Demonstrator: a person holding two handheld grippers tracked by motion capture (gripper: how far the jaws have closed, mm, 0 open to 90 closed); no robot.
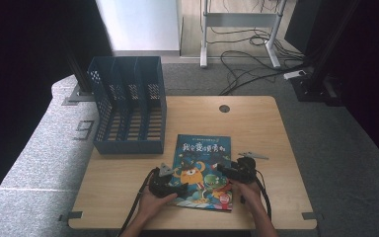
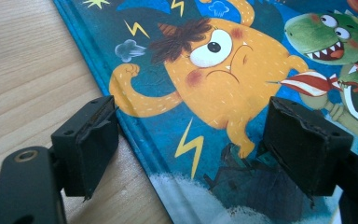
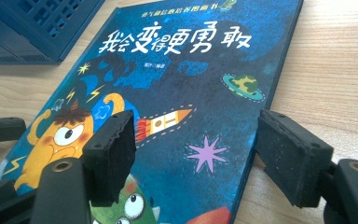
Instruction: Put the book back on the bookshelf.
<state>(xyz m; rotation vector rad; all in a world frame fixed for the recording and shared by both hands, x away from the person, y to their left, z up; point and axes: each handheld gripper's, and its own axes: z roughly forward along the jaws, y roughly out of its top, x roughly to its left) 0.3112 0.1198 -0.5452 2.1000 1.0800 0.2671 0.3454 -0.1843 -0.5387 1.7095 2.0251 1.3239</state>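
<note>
Soft, even daylight lit my table [image 1: 256,123]; the room's edges stayed dark. The high view looked slightly soft and grainy. My gripper views were sharp on the book cover [image 3: 191,79], with blurred jaws.

Book [image 1: 203,170] cover's lower corners under both hands, its small print too tiny in the high view

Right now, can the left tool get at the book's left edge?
Probably yes. The left tool is open and straddles the left edge of the picture book, one jaw over bare table, the other over the cover. Nothing lies between them.
</note>
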